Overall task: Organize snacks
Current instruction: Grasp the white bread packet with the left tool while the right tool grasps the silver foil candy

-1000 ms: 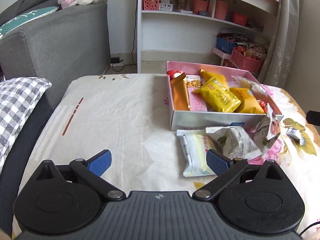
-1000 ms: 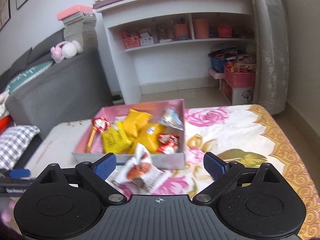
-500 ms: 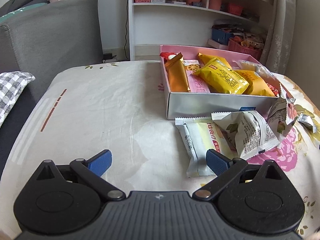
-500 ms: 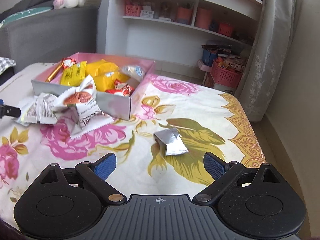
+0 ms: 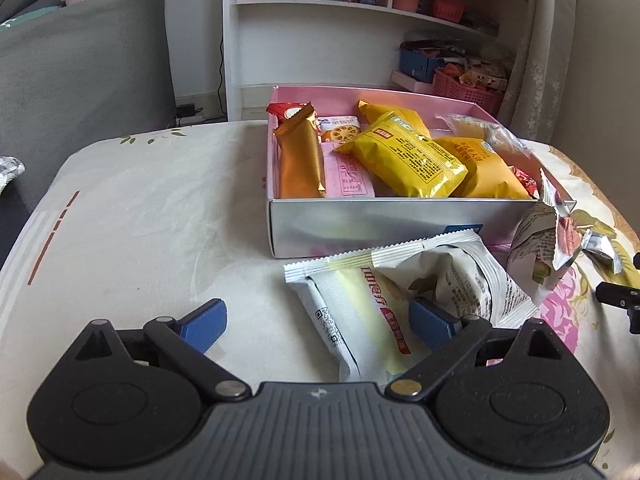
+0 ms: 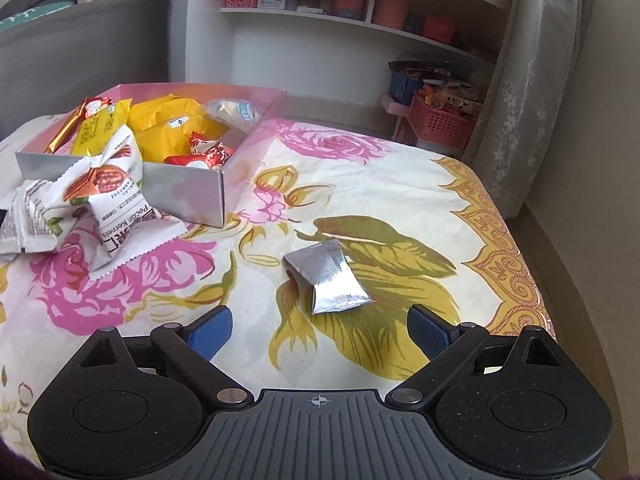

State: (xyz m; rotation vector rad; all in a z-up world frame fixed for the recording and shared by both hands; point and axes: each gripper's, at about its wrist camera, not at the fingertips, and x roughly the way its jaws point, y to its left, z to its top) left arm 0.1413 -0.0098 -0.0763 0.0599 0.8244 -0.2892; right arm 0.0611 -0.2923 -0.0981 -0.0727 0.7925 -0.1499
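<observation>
A pink-lined silver box [image 5: 360,224] [image 6: 192,196] on the table holds yellow, orange and red snack packs. In front of it lie a white and yellow snack pack [image 5: 360,320], a white crumpled pack [image 5: 460,276] and a pecan kernel pack [image 6: 116,196] [image 5: 540,240] leaning on the box. My left gripper [image 5: 316,320] is open and empty, its right finger over the white and yellow pack. A small silver packet [image 6: 328,276] [image 5: 600,246] lies on the floral cloth just ahead of my open, empty right gripper [image 6: 320,328].
A grey sofa [image 5: 80,72] with a plush toy stands at the left. A white shelf unit [image 5: 360,20] with baskets stands behind the table, a curtain [image 6: 532,80] at the right. The table's right edge [image 6: 532,280] is close to the silver packet.
Both grippers have moved lower and closer to the table. The left has neared the white and yellow pack, the right has neared the silver packet. Both stay open.
</observation>
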